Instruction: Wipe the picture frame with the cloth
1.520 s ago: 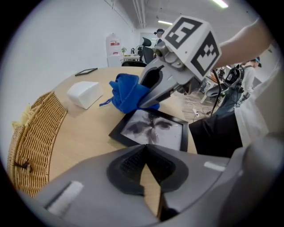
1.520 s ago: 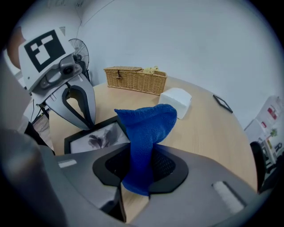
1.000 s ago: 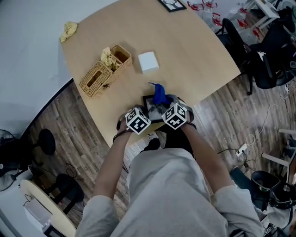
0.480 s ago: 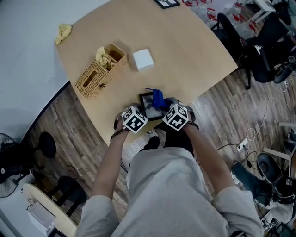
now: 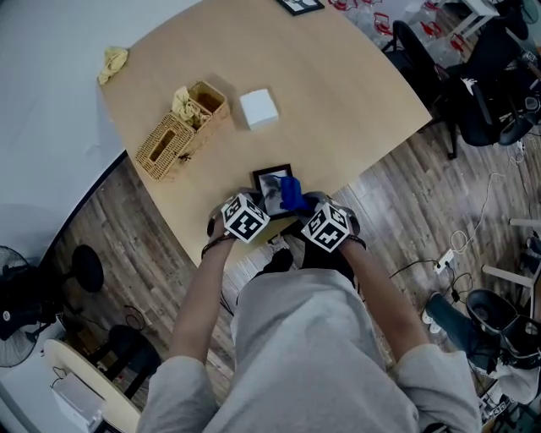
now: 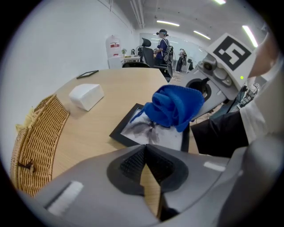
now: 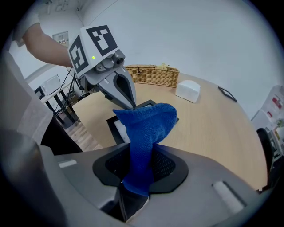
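A black picture frame (image 5: 269, 184) with a grey ink print lies flat near the table's front edge; it also shows in the left gripper view (image 6: 142, 132). A blue cloth (image 5: 292, 193) rests on the frame's right part. My right gripper (image 7: 140, 162) is shut on the blue cloth (image 7: 144, 126), which stands up out of the jaws and folds over onto the frame (image 7: 114, 127). My left gripper (image 6: 145, 150) is shut with nothing in it, just short of the frame's near-left side. In the right gripper view, the left gripper (image 7: 132, 105) has its tips down at the frame's edge.
A wicker basket (image 5: 176, 133) and a white box (image 5: 258, 108) stand farther back on the round wooden table (image 5: 355, 93). A yellow rag (image 5: 112, 59) lies at the far left rim, another dark frame (image 5: 300, 5) at the far edge. Office chairs (image 5: 486, 80) stand right.
The right gripper has drawn back toward me, and the blue cloth has come down from the frame's far side onto its near right part. The left gripper has hardly moved.
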A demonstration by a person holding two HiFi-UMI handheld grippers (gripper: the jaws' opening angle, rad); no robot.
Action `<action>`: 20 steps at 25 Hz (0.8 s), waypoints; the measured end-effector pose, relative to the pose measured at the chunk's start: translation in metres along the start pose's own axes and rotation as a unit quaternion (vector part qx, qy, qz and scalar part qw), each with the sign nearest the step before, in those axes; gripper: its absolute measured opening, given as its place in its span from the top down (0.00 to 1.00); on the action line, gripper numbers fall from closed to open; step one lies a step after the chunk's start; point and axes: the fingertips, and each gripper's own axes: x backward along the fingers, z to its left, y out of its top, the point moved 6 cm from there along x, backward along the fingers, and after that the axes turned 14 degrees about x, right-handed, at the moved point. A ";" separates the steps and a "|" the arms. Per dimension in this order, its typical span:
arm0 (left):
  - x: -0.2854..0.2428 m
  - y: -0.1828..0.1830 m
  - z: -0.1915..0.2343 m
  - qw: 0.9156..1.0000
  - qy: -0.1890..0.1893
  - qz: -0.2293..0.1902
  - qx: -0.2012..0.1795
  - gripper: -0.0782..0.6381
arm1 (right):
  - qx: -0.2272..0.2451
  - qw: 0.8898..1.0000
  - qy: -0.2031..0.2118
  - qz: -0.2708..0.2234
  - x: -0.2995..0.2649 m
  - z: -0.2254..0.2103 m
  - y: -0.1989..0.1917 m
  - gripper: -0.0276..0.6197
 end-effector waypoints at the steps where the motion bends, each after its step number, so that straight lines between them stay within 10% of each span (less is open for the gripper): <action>1: 0.000 0.000 0.000 1.000 0.001 0.000 0.000 0.82 | -0.002 1.000 0.000 0.000 0.001 0.003 -0.001 0.79; 20: 0.000 0.002 -0.003 1.000 0.011 0.000 0.012 0.82 | 0.033 0.999 0.004 0.006 0.002 0.022 0.012 0.79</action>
